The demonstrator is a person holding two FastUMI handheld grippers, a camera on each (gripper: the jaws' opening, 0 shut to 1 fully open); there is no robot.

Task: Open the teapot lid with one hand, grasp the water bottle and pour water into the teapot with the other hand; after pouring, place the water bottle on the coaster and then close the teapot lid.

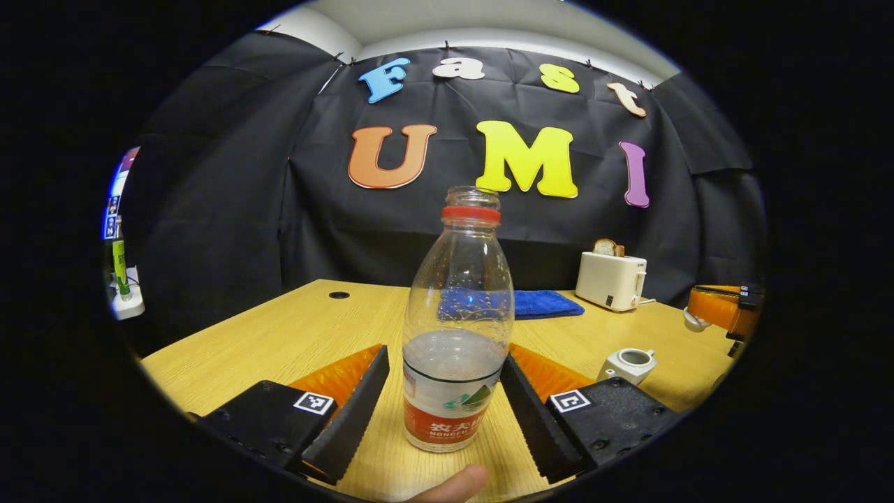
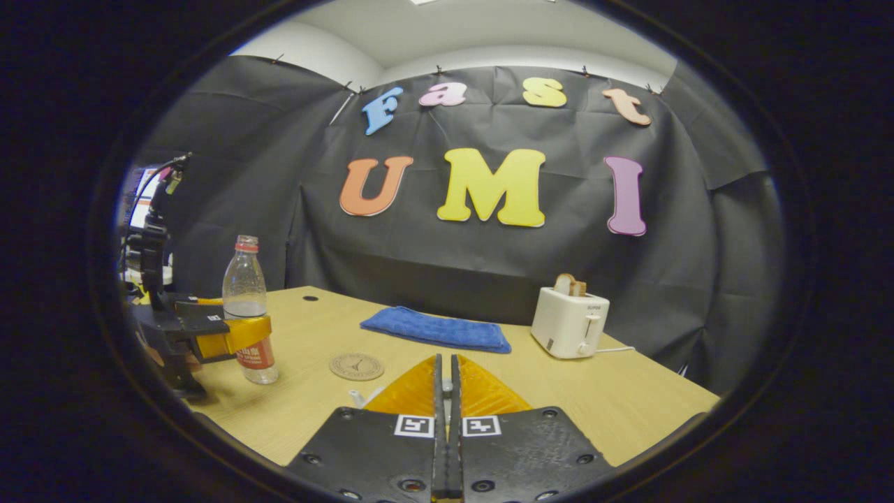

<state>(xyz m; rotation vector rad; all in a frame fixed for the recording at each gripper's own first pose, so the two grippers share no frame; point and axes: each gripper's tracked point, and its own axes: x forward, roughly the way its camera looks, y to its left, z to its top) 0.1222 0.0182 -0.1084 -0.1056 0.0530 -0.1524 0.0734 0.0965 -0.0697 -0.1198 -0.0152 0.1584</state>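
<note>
**Bottle stands between your left tongs, teapot waits uncovered**

Your left tongs [image 1: 445,391] are apart, one finger on each side of the clear plastic water bottle with the red neck ring and red label [image 1: 455,328]. The bottle stands upright on the light wooden counter [image 1: 279,335], without cap and about half full. In the left gripper view a small gap shows on both sides, so I cannot tell if the fingers touch it. A fingertip [image 1: 454,485] shows at the lower edge.

The small white ceramic teapot [image 1: 628,363] sits to the right of the bottle, its top open. Behind it are the folded blue cloth [image 1: 545,304] and the white toaster with a slice of bread [image 1: 611,279].

Your right tongs [image 2: 447,391] are together, the two fingers pressed one against the other; I cannot tell if something thin is between them. In the right gripper view the round brown coaster [image 2: 356,366] lies flat on the counter, near the bottle and apart from it.
</note>
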